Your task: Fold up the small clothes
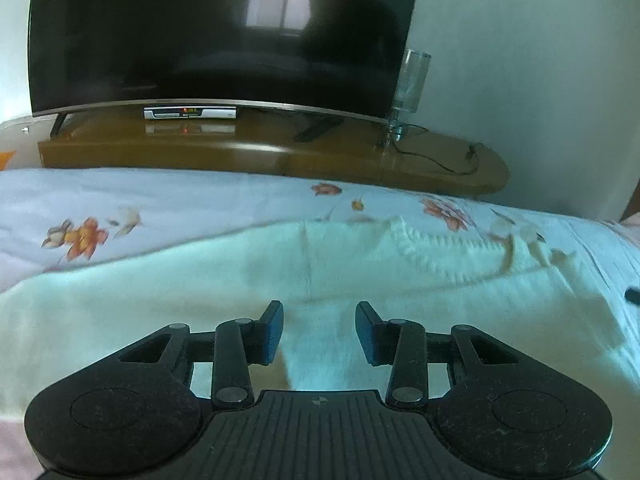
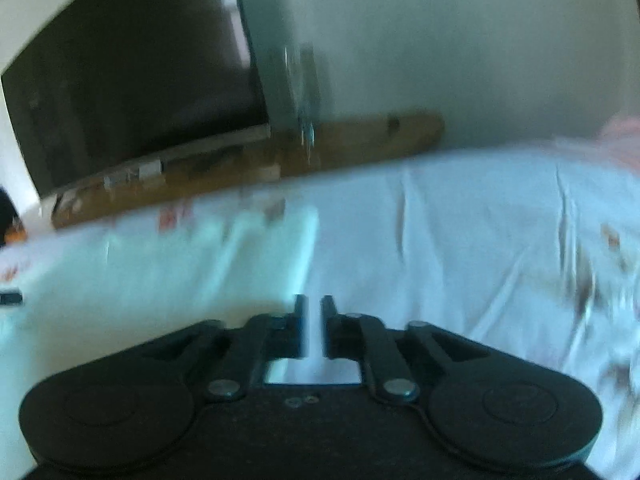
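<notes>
A cream knit garment (image 1: 240,292) lies spread flat on a bed sheet printed with flowers (image 1: 80,200). Its ribbed neckline (image 1: 432,252) is toward the far right. My left gripper (image 1: 320,330) hovers just above the garment's near part, open, with nothing between its pads (image 1: 272,334). The right wrist view is blurred. There the garment (image 2: 160,280) fills the left side, and its right edge runs down to my right gripper (image 2: 315,312). The right jaws stand a narrow gap apart, only pale fabric shows through the gap, and I see no pinched fold.
Beyond the bed stands a wooden TV stand (image 1: 280,152) with a large dark television (image 1: 220,32), a set-top box (image 1: 190,113), a tall glass vase (image 1: 410,84) and a cable (image 1: 448,160). Bare wrinkled sheet (image 2: 480,248) lies right of the garment. A small dark part (image 1: 633,294) shows at the right edge.
</notes>
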